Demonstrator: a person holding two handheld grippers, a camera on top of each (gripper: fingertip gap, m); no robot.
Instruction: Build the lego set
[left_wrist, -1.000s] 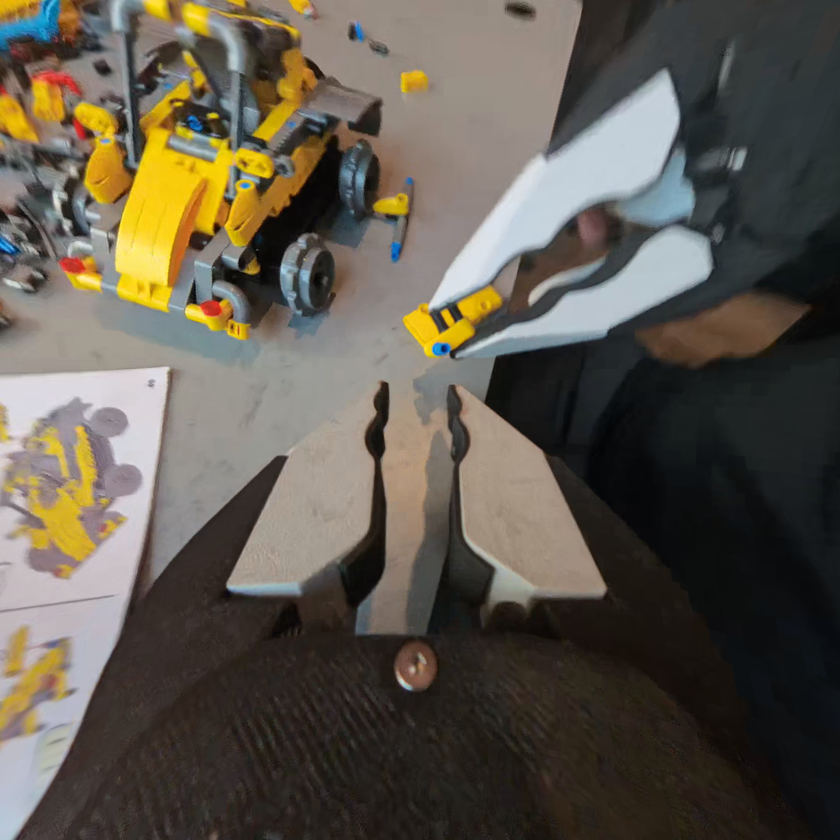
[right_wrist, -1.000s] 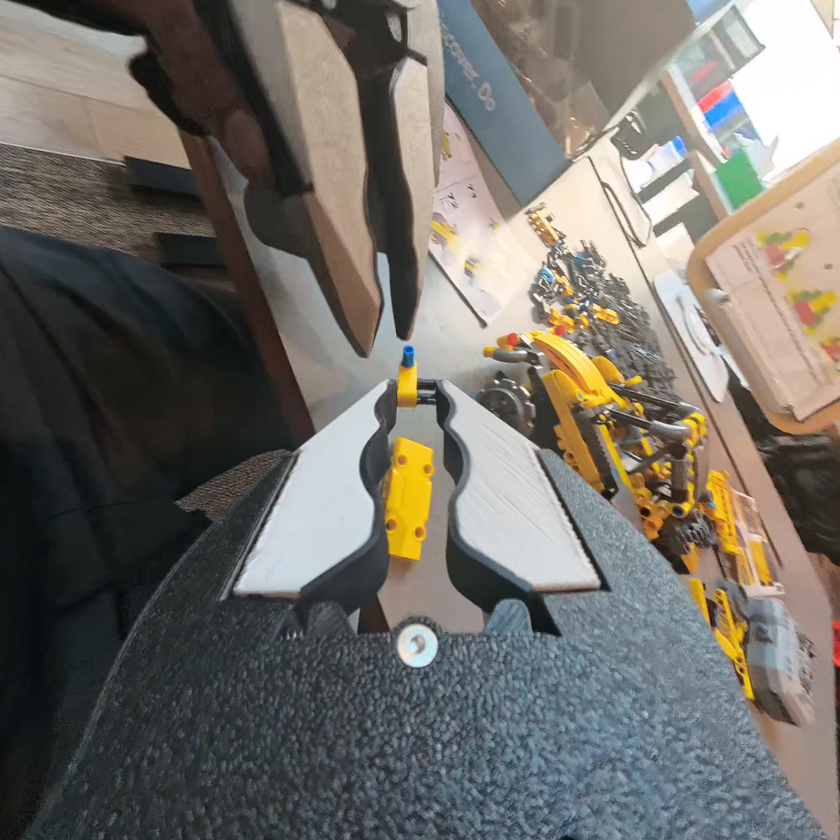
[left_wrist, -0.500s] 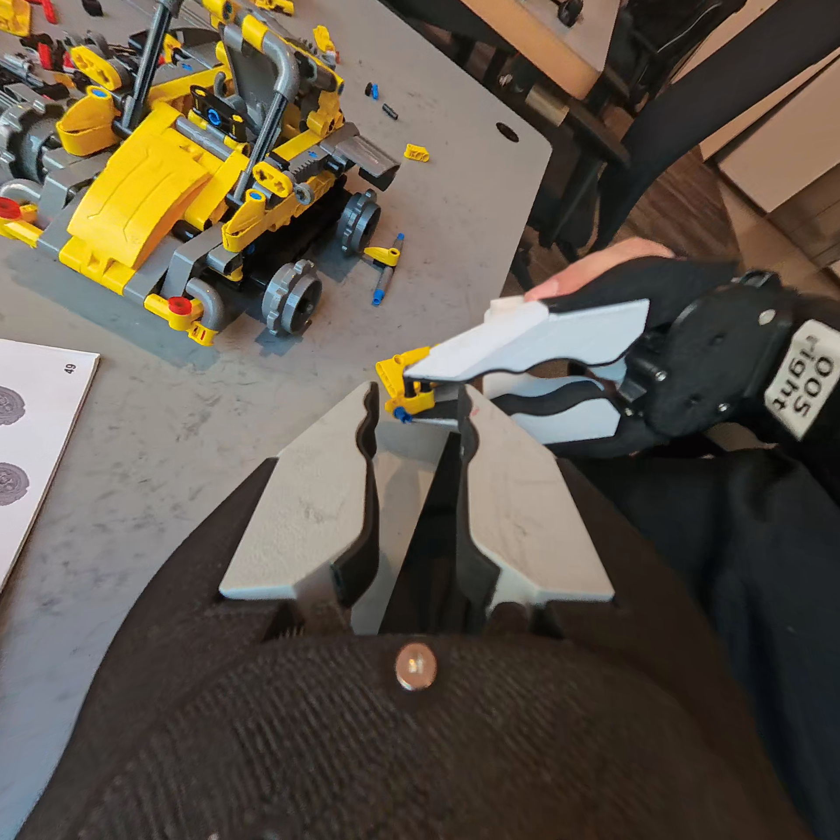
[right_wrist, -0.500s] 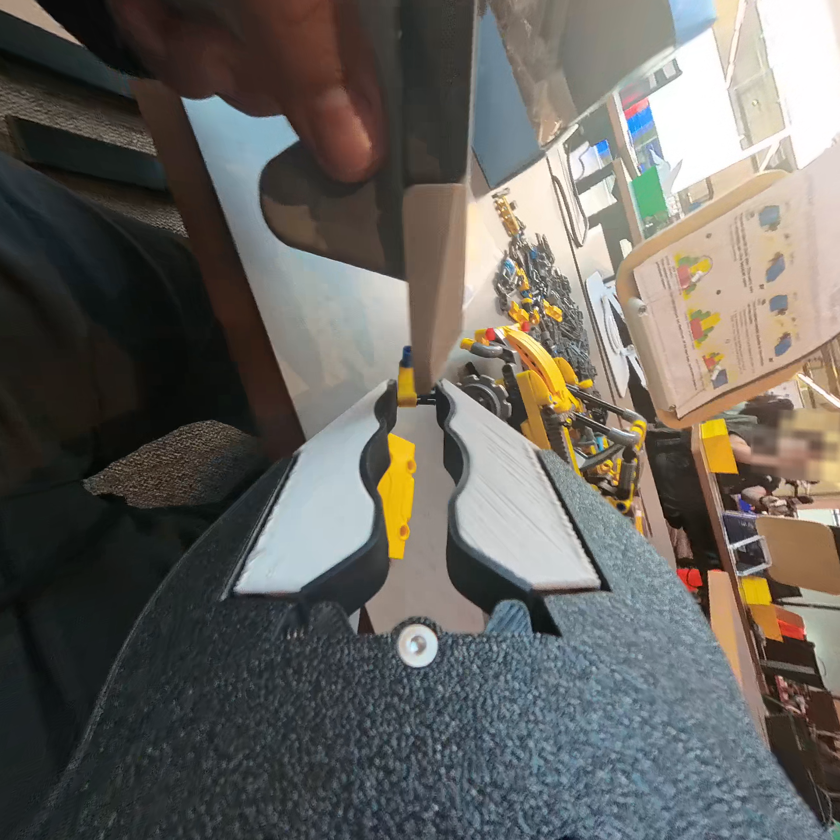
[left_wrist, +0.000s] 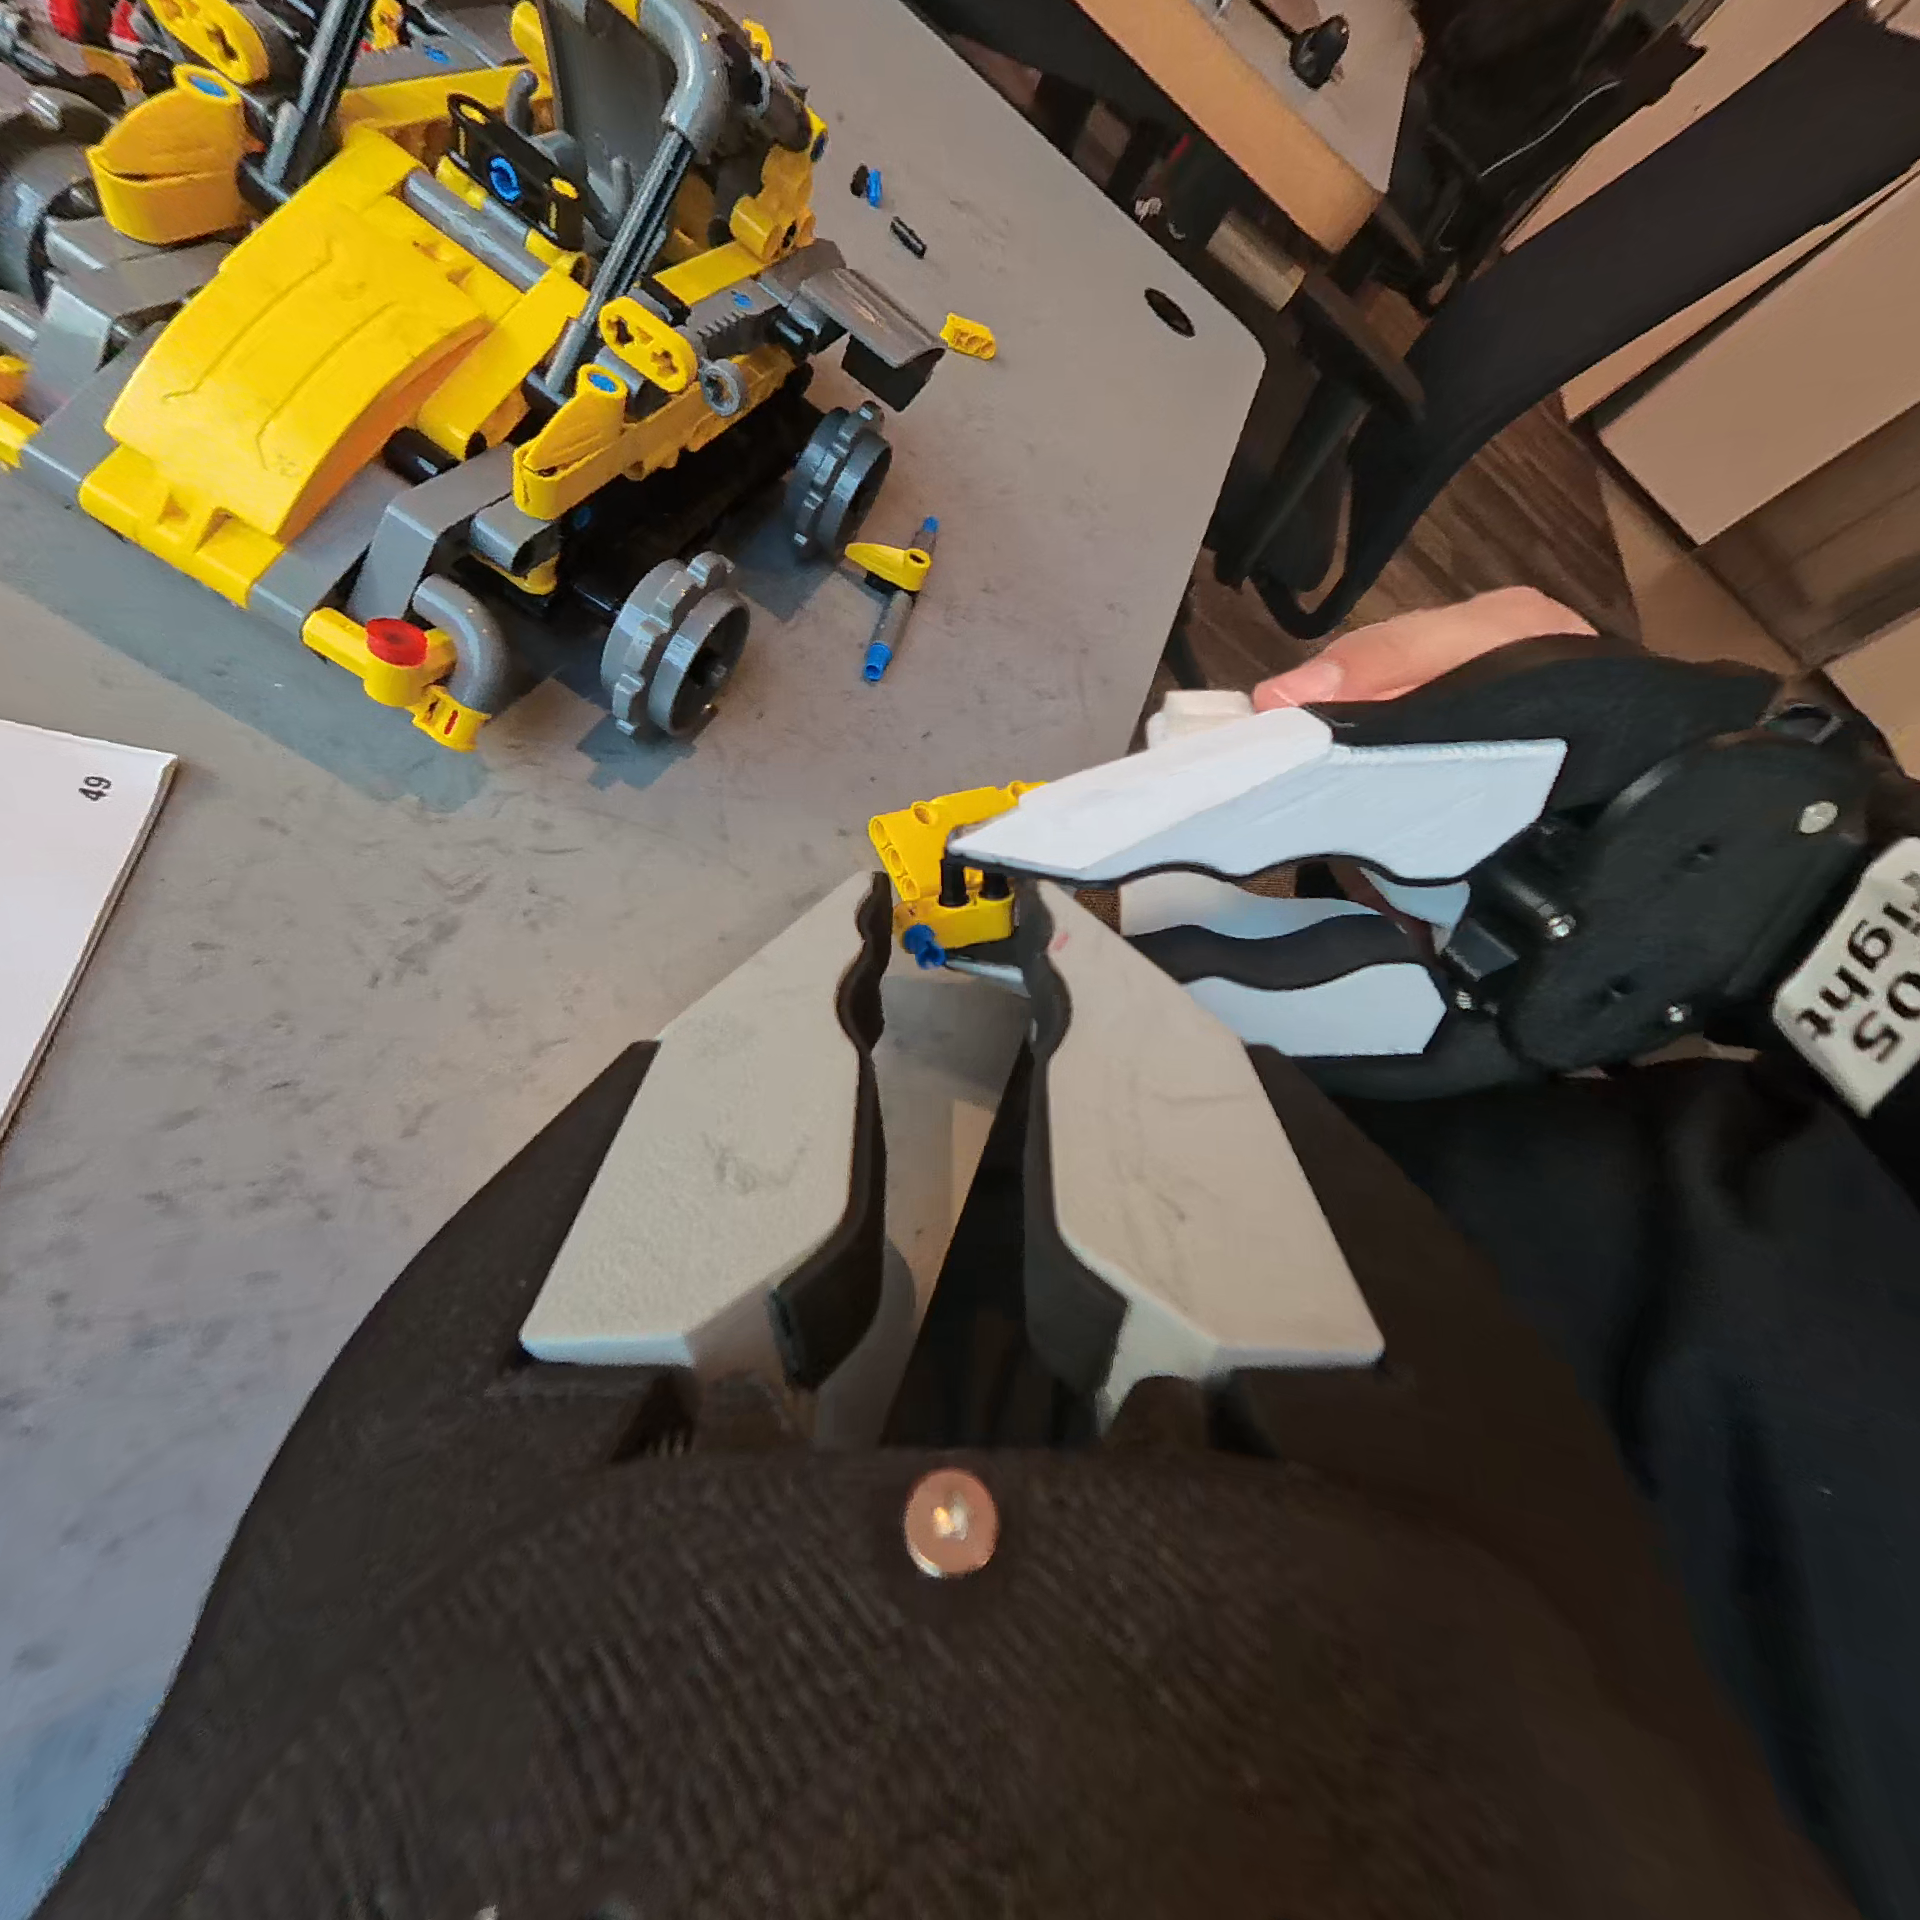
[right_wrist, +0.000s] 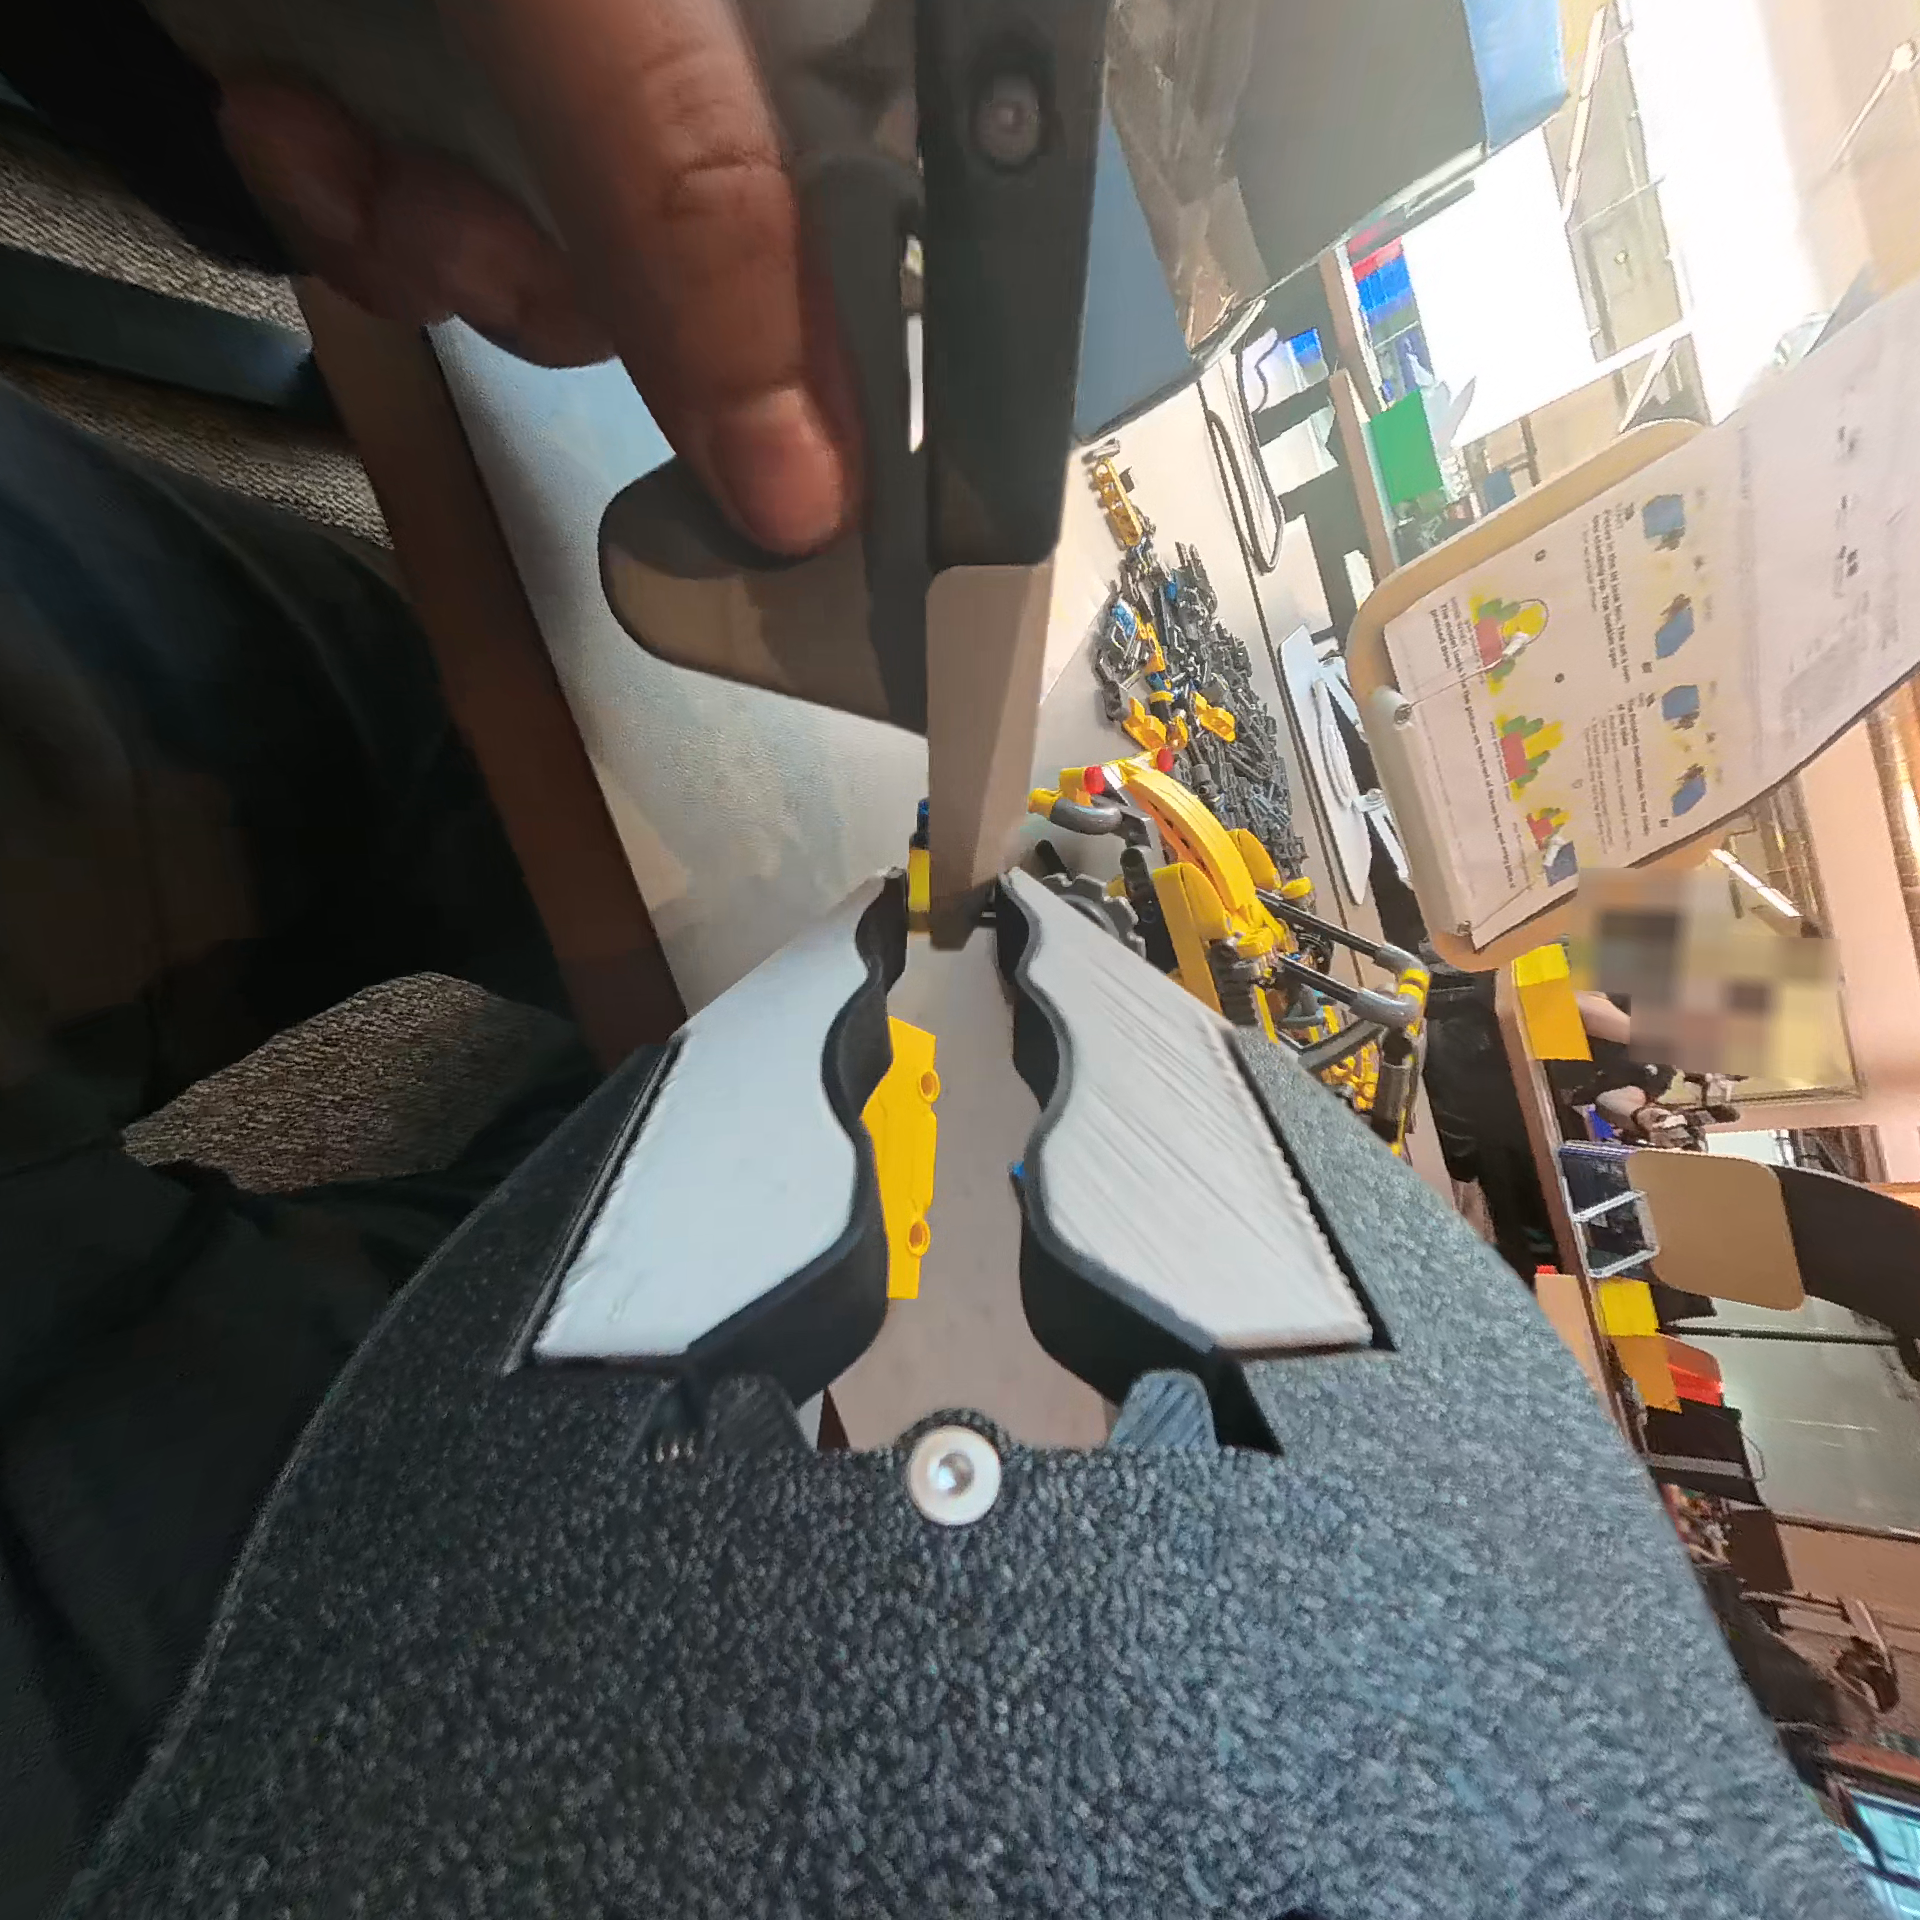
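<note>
Left wrist view shows the left gripper (left_wrist: 961, 914) with its fingers parted by a narrow gap, tips reaching up to a small yellow brick assembly (left_wrist: 940, 868) that the right gripper (left_wrist: 961, 883) carries in from the right; whether the left fingers actually press on the piece or only flank it cannot be told, since the tips and the piece overlap. The right gripper's white fingers are closed on the assembly, whose blue pin end pokes out at the lower left, while the rest of it is hidden behind the upper finger. In the right wrist view one left finger (right_wrist: 982, 748) comes down edge-on between the right gripper's tips (right_wrist: 951, 914) and covers the clamped end of the piece; only a yellow strip (right_wrist: 904, 1164) shows along the inner side of one finger, and a thumb blocks much of the upper frame. All this hangs just over the near edge of the grey counter (left_wrist: 312, 1039), above a dark-clothed lap. A yellow and grey vehicle model (left_wrist: 416, 364) stands well apart at upper left, cut off by the frame, with a loose yellow connector on a grey axle (left_wrist: 894, 582) beside its wheel. A booklet (left_wrist: 62, 883) corner enters at left. Bare counter lies between the model and the grippers.
</note>
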